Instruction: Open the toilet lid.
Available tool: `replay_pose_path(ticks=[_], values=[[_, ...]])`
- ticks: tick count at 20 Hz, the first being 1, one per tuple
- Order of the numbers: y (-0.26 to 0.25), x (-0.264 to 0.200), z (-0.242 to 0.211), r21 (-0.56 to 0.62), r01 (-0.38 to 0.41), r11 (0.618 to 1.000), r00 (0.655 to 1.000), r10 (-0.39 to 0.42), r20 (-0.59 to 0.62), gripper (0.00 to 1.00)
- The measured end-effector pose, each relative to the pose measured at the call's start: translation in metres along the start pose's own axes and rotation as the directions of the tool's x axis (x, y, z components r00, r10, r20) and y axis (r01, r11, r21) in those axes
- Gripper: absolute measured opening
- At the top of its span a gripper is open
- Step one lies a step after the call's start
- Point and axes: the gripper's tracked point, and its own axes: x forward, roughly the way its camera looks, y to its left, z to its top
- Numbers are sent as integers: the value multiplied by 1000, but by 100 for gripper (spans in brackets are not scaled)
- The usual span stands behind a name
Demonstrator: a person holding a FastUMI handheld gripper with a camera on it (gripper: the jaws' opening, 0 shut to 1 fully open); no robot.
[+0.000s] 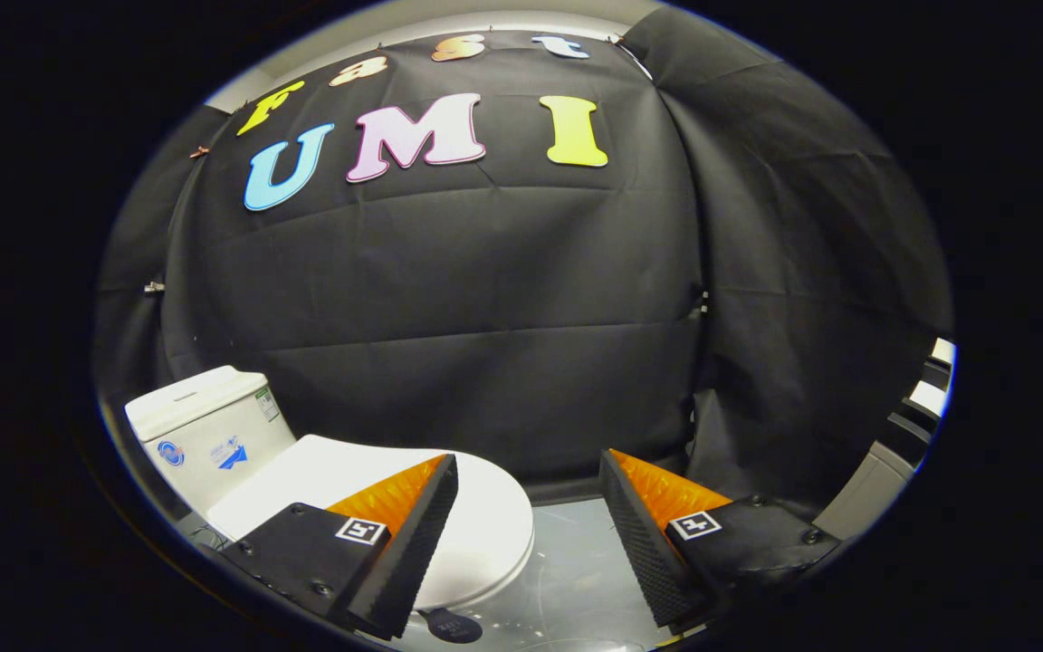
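**White toilet against black cloth**

White all over on the toilet lid (pixel 476 507), plain and glossy, no pattern. Same white on the tank (pixel 205 426) behind the lid, with small blue marks on its front face and a pale green-edged sticker on its side. Matte black on the cloth wall (pixel 503 317) beyond the tank. Pale grey, shiny floor (pixel 576 561) beside the lid. Small dark round patch (pixel 451 627) below the lid's front edge.
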Motion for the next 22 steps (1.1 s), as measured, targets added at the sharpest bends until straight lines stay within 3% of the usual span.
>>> replay_pose_path(ticks=[13,22], values=[[2,1,-17,67,3,998,997,2,-76,98],[7,3,-55,100,-50,994,974,71,-213,99]])
